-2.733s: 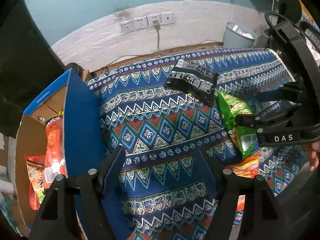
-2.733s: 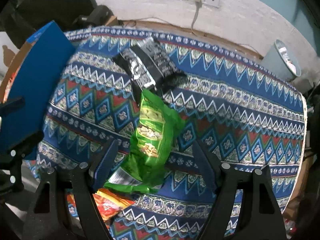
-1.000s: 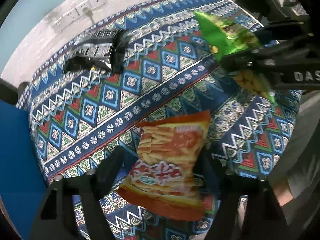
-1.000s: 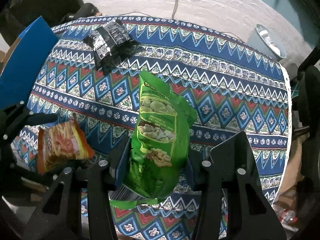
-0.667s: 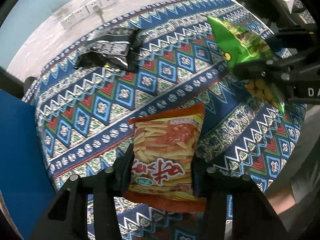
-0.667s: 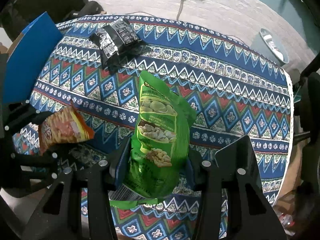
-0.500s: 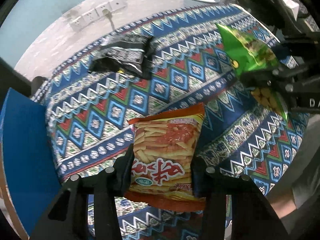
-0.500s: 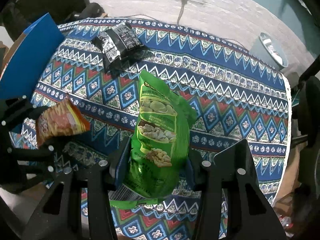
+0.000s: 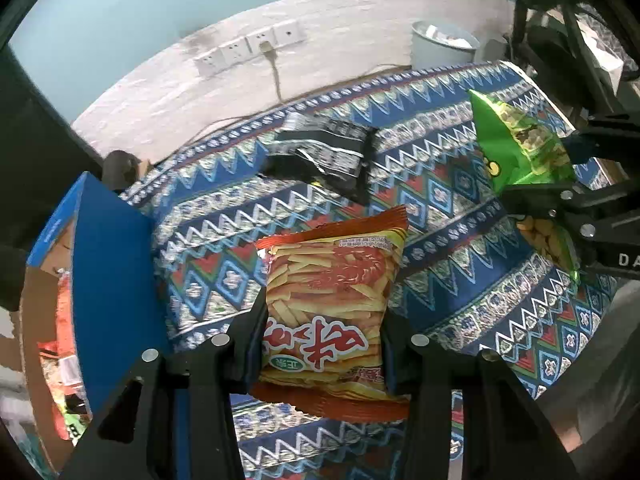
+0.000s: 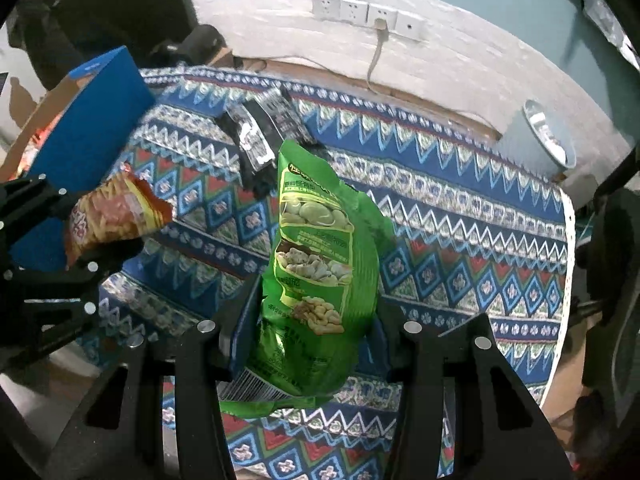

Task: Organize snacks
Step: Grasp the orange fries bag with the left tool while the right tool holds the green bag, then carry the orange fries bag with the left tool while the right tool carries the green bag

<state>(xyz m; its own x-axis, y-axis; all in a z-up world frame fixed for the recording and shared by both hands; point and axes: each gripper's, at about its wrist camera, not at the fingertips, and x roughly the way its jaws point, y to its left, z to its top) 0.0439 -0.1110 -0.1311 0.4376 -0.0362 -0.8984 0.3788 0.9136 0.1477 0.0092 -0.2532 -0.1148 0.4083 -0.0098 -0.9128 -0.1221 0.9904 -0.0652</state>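
My left gripper (image 9: 320,340) is shut on an orange bag of fries snacks (image 9: 332,288) and holds it above the patterned cloth; the bag also shows in the right wrist view (image 10: 116,212). My right gripper (image 10: 310,336) is shut on a green bag of nuts and beans (image 10: 320,256), lifted off the table; it also shows in the left wrist view (image 9: 520,148). A black snack bag (image 9: 324,156) lies on the cloth at the back, also visible in the right wrist view (image 10: 264,132). A blue cardboard box (image 9: 108,264) with snacks inside stands at the left.
The table is covered by a blue patterned cloth (image 10: 460,224). A pale bin (image 9: 444,46) stands behind it by the wall. Wall sockets with a plugged cable (image 9: 248,48) are on the white wall. The box's blue flap (image 10: 92,124) stands upright.
Both grippers closed on their bags and lifted them off the cloth. The left gripper with the orange bag has tilted up and turned toward the box at the left.
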